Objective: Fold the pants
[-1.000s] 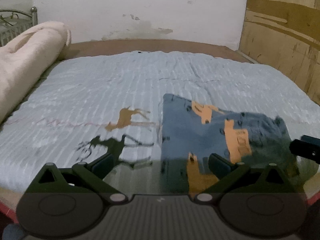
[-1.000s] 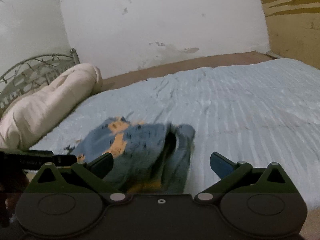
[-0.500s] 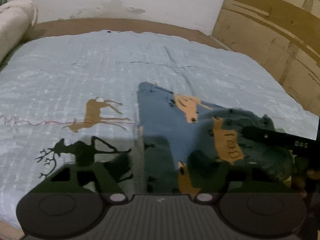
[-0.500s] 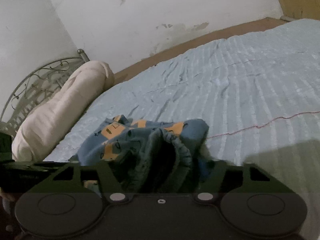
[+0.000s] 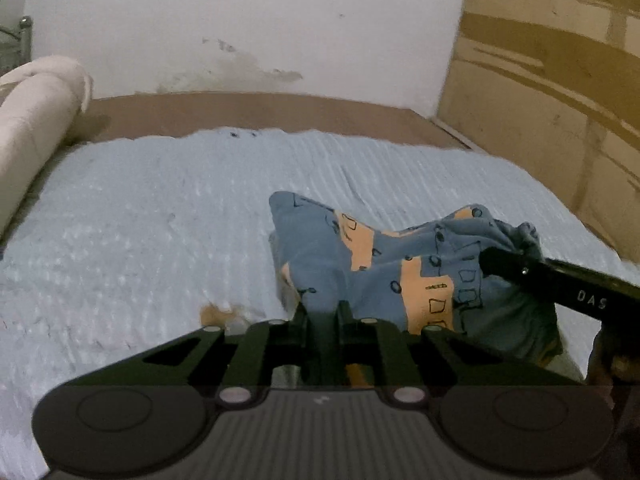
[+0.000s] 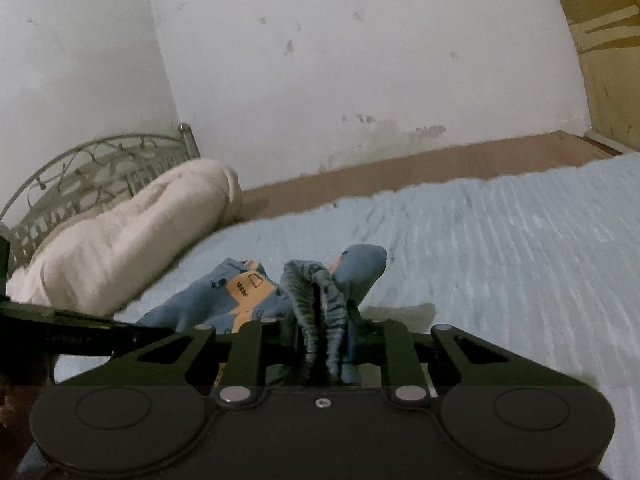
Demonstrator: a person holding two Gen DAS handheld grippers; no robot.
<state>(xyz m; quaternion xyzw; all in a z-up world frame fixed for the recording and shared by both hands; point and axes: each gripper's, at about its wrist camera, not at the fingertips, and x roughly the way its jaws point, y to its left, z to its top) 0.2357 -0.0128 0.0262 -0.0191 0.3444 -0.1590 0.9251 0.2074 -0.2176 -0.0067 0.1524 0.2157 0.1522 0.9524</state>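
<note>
Pants [image 5: 384, 268], blue with orange patches and small dark outline prints, shown bunched and partly lifted above the pale blue bedspread [image 5: 152, 216] of a bed, towards its near right part in the left wrist view. The left gripper [image 5: 322, 312] is seen closed on a near edge of the fabric, its jaws brought almost together with cloth pinched between them. The right gripper [image 6: 322, 320] is likewise closed, a gathered, ribbed edge, judged to be the waistband, being clamped between its jaws and standing up in folds. In the left wrist view the right gripper appears as a dark bar entering from the right and touching the far right part of the garment.

The step in hand is judged to be the first gathering or lifting of the garment before it is laid flat; no clean fold is yet to be seen, and the task is taken to be at an early stage. The next move is thought to call for the two held edges to be drawn apart and the cloth to be spread on the bedspread so that the legs can be aligned; a slipping grasp or a twisted leg would spoil the fold.

Writing: the letters "DAS" are legible in pale print on the dark bar, the rest being cut off. Prints on the orange patches are too small to be read. A rolled cream blanket [image 6: 120, 248] lies at the metal headboard [image 6: 100, 160], well apart from the pants
</note>
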